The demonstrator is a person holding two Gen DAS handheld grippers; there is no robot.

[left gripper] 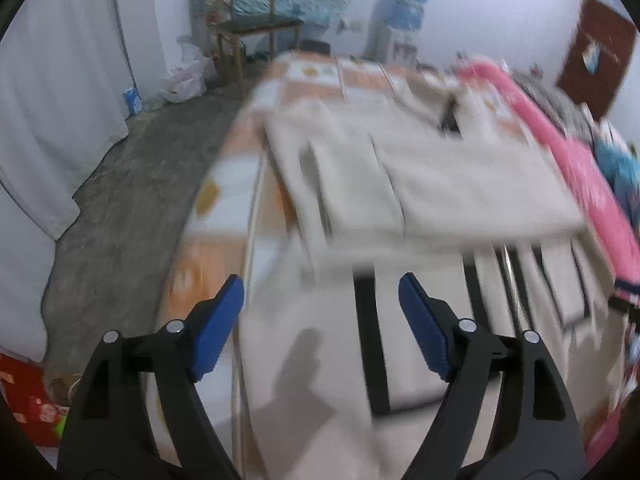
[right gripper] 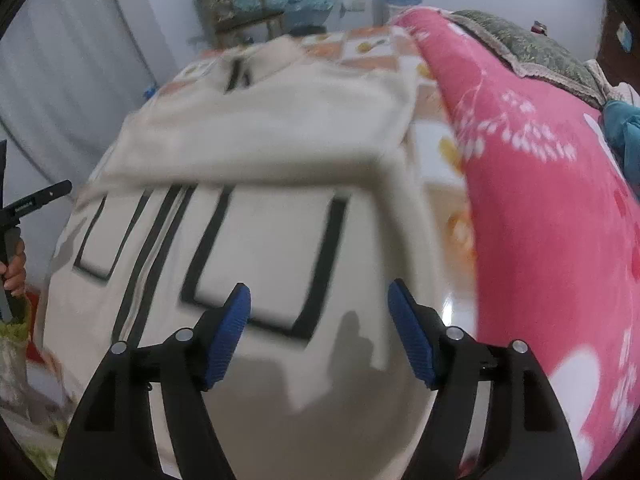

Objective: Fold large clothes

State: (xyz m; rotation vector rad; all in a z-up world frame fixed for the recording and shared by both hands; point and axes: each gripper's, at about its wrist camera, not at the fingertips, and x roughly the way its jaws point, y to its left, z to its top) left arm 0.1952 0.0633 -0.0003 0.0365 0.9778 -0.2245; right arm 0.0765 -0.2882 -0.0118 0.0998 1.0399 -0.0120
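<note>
Right now both grippers point down at a bed [left gripper: 224, 184]. A big cream top [left gripper: 440, 184] with black stripes lies flat on it. One part of the top is folded over and sits on the rest, so a cream edge runs across the black lines. The pictures are blurry, so small bits of the cloth are hard to see.

From the left side, the left gripper [left gripper: 320, 292] has its blue pads [left gripper: 218, 328] wide apart. Nothing is between them. They hang above the near end of the top and do not touch it. Its shadow falls on the cloth just below. The bed sheet under the top has orange and white squares. A pink blanket [left gripper: 576, 168] lies along the far side of the top. Behind the bed stand a wooden chair [left gripper: 256, 28] and a white curtain [left gripper: 64, 92].

From the right side, the right gripper [right gripper: 319, 296] is wide open too and holds nothing. Its pads sit over the black boxes drawn on the top [right gripper: 280, 240]. The pink blanket [right gripper: 540, 208] with white flowers is just beside the top, on the right of this picture. At the left edge, a hand [right gripper: 14, 268] grips the handle of the other tool.
</note>
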